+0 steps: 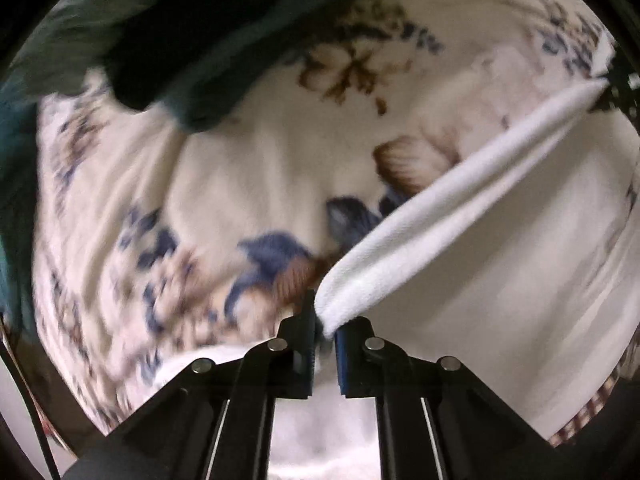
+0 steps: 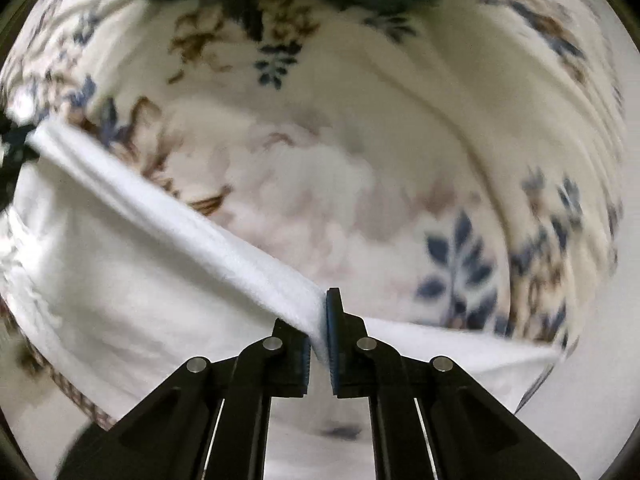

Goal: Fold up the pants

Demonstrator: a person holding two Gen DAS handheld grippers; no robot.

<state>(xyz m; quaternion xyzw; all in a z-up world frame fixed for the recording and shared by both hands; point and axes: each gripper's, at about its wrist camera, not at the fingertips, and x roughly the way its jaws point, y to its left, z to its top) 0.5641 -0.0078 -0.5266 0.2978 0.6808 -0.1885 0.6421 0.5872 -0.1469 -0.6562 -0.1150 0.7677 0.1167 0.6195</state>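
Left gripper (image 1: pixel 325 330) clenched on one corner of the white pants (image 1: pixel 472 248); right gripper (image 2: pixel 319 330) clamped on the opposite corner. Thick banded edge pulled taut between them, probably to keep the cloth flat for folding. Long axis along that edge, gripper to gripper; rest of the garment hanging below. Beyond: floral blanket (image 1: pixel 248 152), blurred; farther off, dark green cloth (image 1: pixel 180 48).

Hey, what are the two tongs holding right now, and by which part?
Both hold the white pants: the left tongs and the right tongs each pinch an end of one thick banded edge, stretched between them.
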